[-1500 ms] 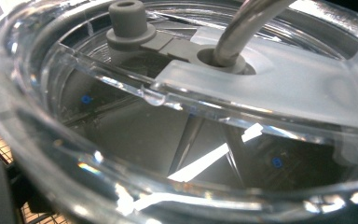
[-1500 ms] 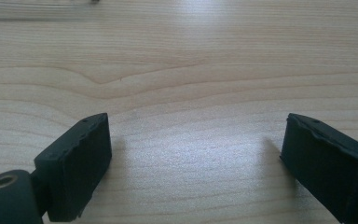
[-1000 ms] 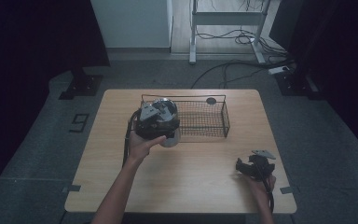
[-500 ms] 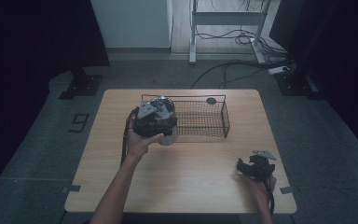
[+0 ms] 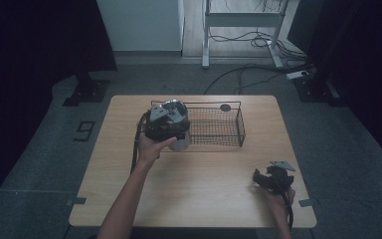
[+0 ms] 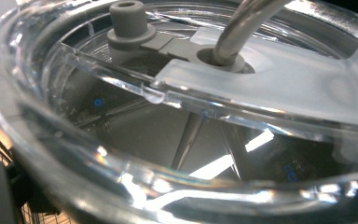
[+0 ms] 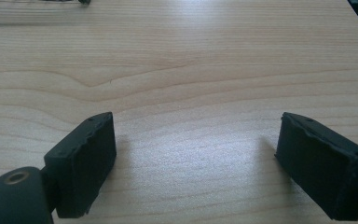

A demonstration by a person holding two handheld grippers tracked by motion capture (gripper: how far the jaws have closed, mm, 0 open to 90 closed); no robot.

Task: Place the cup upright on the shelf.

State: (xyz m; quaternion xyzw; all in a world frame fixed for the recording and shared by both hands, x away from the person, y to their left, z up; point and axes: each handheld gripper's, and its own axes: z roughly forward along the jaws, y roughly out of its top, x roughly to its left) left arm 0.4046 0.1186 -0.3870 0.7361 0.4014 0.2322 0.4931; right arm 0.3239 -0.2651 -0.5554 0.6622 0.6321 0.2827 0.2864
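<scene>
A clear cup [image 5: 181, 143] with a see-through lid [image 6: 279, 84], a metal straw [image 6: 242, 23] and a grey stopper [image 6: 127, 23] is held at the left end of the wire basket [image 5: 241, 127]. My left gripper [image 5: 171, 130] sits over it and appears shut on it, though the lid hides its jaws in the left gripper view. My right gripper [image 5: 263, 178] rests low over the table's front right. Its jaws stand wide open, and between its fingertips [image 7: 86, 158] lies only bare wood.
The black wire basket stands at the back middle of the wooden table [image 5: 204, 189]. A small dark round object [image 5: 225, 107] lies just behind it. The left gripper's cable [image 5: 135, 149] hangs beside the hand. Dark floor surrounds the table.
The left gripper and the cup have shifted very slightly by the basket's left end. The right gripper has stayed where it was.
</scene>
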